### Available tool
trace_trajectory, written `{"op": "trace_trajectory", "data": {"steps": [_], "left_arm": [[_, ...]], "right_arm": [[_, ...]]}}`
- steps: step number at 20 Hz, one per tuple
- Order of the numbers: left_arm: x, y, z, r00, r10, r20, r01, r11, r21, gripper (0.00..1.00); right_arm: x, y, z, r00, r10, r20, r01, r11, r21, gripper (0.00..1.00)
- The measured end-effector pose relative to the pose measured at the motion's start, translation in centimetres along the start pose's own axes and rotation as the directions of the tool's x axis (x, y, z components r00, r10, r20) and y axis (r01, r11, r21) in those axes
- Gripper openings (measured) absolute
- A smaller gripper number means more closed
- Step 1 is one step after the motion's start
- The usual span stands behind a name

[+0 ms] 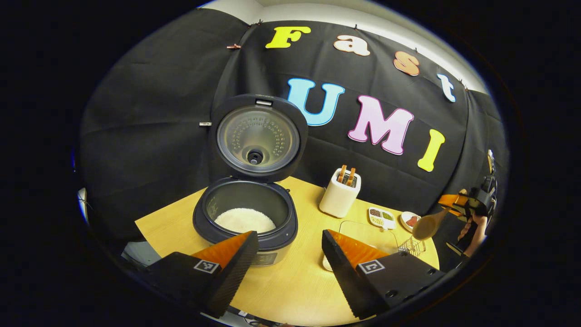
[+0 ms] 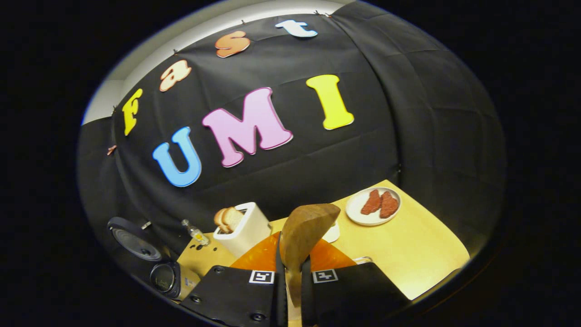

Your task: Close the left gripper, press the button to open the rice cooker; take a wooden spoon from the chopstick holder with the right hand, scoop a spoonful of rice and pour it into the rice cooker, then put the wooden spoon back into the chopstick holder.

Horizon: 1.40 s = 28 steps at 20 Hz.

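Rice (image 1: 245, 220) lies white in the pot of the rice cooker (image 1: 245, 218), whose lid (image 1: 258, 136) stands raised straight ahead of the left gripper (image 1: 290, 256). That gripper hangs above the bench (image 1: 295, 281) with its fingers spread wide and nothing between them; the cooker's front rim sits just beyond its left finger. Far off to its right, the right gripper (image 1: 472, 205) carries the wooden spoon (image 1: 429, 225), bowl turned down toward the bench.

In the right gripper view the right gripper (image 2: 290, 272) is clamped on the spoon's handle, both fingers pressing on it, and the spoon's bowl (image 2: 306, 229) rises directly ahead, tilted a little to the right. I cannot tell whether any rice lies in the bowl. Ahead and left of it stands the white chopstick holder (image 2: 245, 229), with the cooker low and far to the left at the edge of view (image 2: 165, 277); ahead and right is a plate of red slices (image 2: 373, 206).

Judging by the open lid, the button press looks done, and the spoon is already out of the holder. The spoon should be light and stiff, its smooth wood apt to twist in a narrow grip, so a hold low on the handle, as now, seems right. Loose grains would spill at any tilt, so the bowl needs keeping level on the way to the pot.
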<state>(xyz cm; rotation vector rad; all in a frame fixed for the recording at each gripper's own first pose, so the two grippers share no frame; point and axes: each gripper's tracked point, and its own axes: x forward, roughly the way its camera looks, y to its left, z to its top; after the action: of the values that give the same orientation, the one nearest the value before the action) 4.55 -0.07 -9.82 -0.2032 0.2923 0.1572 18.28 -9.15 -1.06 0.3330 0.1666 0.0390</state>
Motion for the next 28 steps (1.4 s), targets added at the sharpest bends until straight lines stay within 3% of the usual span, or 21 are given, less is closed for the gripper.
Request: {"op": "trace_trajectory", "data": {"steps": [3, 6, 12, 16, 21, 26, 28], "left_arm": [[0.5, 1.4, -0.3, 1.0, -0.013, -0.018, 0.013, 1.0, -0.016, 0.95], [0.7, 2.7, -0.8, 0.999, -0.01, -0.032, 0.01, 1.0, -0.007, 0.95], [0.7, 5.3, -2.8, 0.997, 0.012, -0.074, -0.016, 0.999, -0.05, 0.95], [0.7, 6.5, -3.7, 0.996, 0.023, -0.091, -0.03, 0.997, -0.074, 0.95], [0.6, 7.0, -3.5, 0.996, 0.024, -0.085, -0.031, 0.996, -0.086, 0.95], [0.0, 7.3, -3.8, 0.996, 0.026, -0.083, -0.035, 0.992, -0.119, 0.95], [-0.3, 7.5, -4.0, 0.996, 0.027, -0.08, -0.038, 0.99, -0.132, 0.95]], "right_arm": [[1.4, 3.8, -3.1, 0.997, 0.057, -0.049, -0.06, 0.996, -0.071, 0.16], [3.3, 5.5, -6.5, 0.994, 0.067, -0.091, -0.08, 0.986, -0.147, 0.16], [6.1, 5.1, -11.6, 0.991, 0.028, -0.13, -0.075, 0.925, -0.373, 0.16], [6.3, 4.0, -16.3, 0.981, -0.011, -0.192, -0.075, 0.898, -0.435, 0.16], [4.7, 5.7, -19.3, 0.973, -0.01, -0.229, -0.085, 0.911, -0.403, 0.16], [4.1, 9.1, -22.0, 0.946, 0.041, -0.323, -0.119, 0.967, -0.227, 0.16], [4.2, 9.9, -22.6, 0.934, 0.045, -0.354, -0.101, 0.985, -0.141, 0.16]]}}
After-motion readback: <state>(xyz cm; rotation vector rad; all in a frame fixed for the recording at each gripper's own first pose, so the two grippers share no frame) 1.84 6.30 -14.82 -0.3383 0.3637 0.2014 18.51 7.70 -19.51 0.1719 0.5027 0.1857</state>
